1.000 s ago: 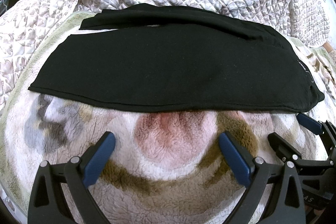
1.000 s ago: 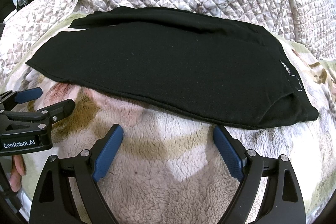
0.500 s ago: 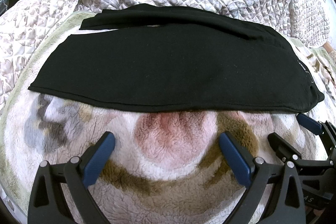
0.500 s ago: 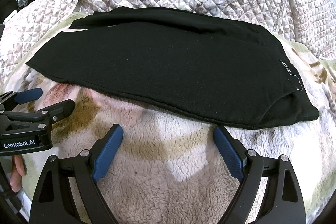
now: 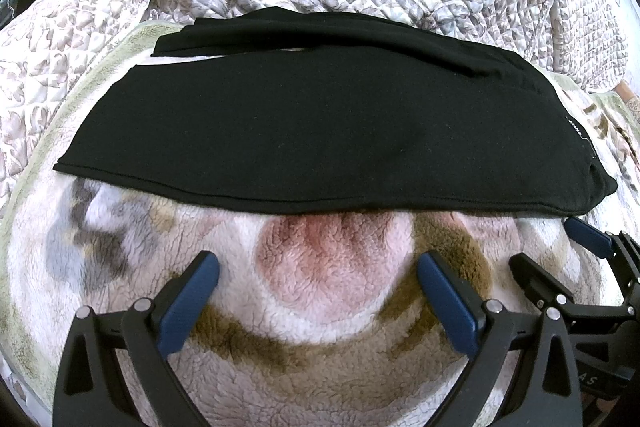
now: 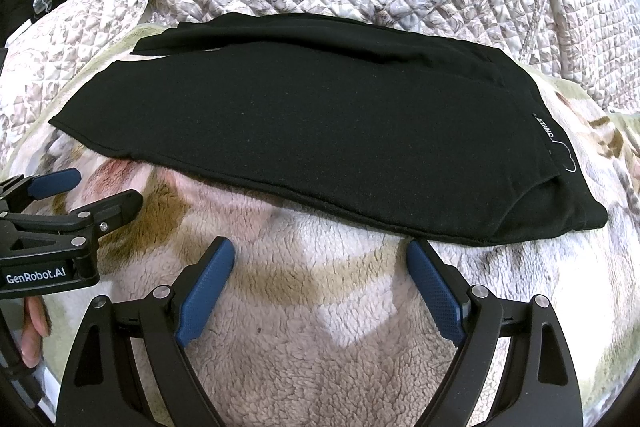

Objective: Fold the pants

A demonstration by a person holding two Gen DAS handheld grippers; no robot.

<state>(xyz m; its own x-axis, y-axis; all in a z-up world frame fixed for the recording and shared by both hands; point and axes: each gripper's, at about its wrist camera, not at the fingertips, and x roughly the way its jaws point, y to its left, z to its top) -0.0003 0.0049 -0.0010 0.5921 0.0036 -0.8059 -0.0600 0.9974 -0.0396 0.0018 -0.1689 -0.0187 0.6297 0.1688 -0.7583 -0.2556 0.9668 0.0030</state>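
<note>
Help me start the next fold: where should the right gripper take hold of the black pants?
Probably the waistband corner of the pants, coming in low from the near side: its layers gape there above the fleece blanket, and the open right gripper sits nearest.

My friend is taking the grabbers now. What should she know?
Left gripper: open, holding nothing, over the fleece blanket.
Right gripper: open, holding nothing, beside the left one.
Pants: black, lying flat on the blanket just ahead of both grippers, legs laid one over the other, waistband end to the right.
Done: the lengthwise fold.
Left: fold them across, shorter.
</note>
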